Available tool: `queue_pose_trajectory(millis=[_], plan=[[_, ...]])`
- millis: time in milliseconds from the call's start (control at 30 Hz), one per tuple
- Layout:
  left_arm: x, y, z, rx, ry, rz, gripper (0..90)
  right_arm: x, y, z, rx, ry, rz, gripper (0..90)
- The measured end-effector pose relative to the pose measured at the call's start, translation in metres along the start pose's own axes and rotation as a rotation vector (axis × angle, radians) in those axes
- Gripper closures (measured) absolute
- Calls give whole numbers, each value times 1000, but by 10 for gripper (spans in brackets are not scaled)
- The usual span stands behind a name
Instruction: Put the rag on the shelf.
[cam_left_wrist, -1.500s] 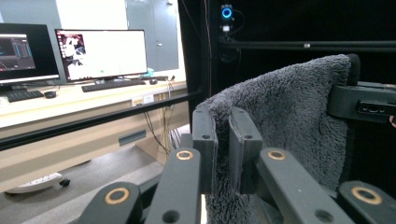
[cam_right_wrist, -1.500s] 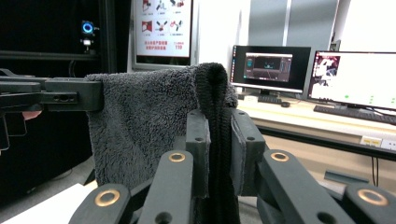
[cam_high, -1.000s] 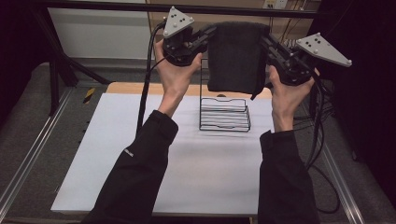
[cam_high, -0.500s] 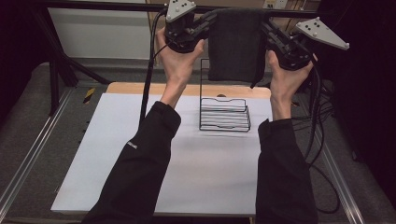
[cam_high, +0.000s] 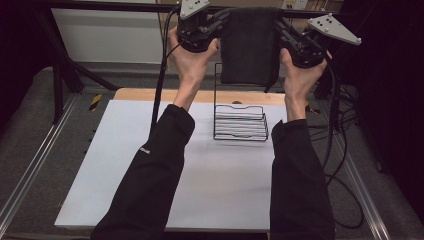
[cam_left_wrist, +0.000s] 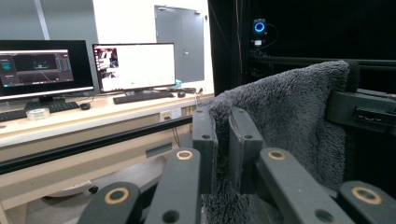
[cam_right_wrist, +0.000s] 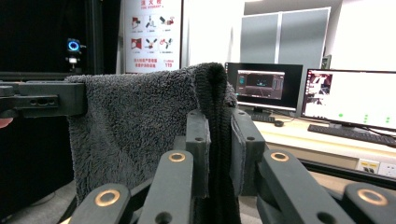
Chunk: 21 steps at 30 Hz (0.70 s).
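Dark grey fleece, a towel (cam_high: 248, 46), hangs stretched between the two grippers in the high view, held up above the far edge of the white table (cam_high: 125, 170). The left gripper (cam_high: 216, 26) pinches its upper left corner, the right gripper (cam_high: 281, 29) its upper right corner. A black wire rack (cam_high: 240, 121) stands on the table below the towel, apart from it.

In the left gripper view, the jaws stand narrow, clamped on the towel's (cam_left_wrist: 289, 116) edge.

In the right gripper view, the jaws press the folded towel (cam_right_wrist: 140, 126) edge between them.
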<state>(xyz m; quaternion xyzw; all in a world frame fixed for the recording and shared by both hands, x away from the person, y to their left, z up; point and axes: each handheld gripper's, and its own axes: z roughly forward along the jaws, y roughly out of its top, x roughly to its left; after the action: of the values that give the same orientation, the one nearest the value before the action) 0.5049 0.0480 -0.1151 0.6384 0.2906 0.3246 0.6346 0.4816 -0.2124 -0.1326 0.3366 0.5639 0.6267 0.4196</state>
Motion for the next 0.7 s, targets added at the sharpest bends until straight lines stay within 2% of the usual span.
queue_pose_trajectory(millis=[267, 600, 700], plan=[[4, -14, 6, 22, -11, 19, 822, -5, -12, 3, 18, 5, -4, 800], [3, -31, 9, 59, -25, 35, 822, -7, -31, -1, 77, 9, -18, 799], [2, -35, 9, 81, -22, 56, 822, -8, -37, -1, 98, 7, -22, 799]])
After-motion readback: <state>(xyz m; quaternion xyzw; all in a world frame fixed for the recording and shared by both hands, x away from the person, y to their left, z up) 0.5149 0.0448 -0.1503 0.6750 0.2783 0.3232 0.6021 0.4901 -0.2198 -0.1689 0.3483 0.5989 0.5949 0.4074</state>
